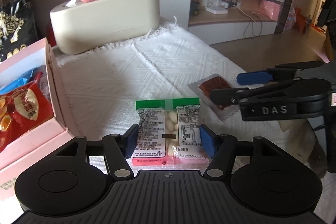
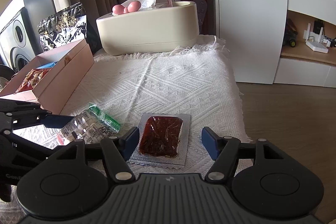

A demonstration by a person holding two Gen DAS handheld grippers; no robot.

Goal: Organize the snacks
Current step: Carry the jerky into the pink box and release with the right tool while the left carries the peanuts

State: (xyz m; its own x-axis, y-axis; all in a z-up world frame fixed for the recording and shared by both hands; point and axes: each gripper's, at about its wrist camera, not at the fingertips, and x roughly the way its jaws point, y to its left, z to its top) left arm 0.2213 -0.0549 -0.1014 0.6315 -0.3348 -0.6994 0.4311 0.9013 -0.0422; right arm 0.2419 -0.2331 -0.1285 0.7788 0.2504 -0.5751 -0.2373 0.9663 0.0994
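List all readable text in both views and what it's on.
"DAS": raised letters on the right gripper arm.
"保质期至:" and "HA2026092..." (end unclear): green-topped snack packet between the left gripper fingers.
Rest of that packet's print: too small.
Red snack bag in the pink box: large characters, unreadable.
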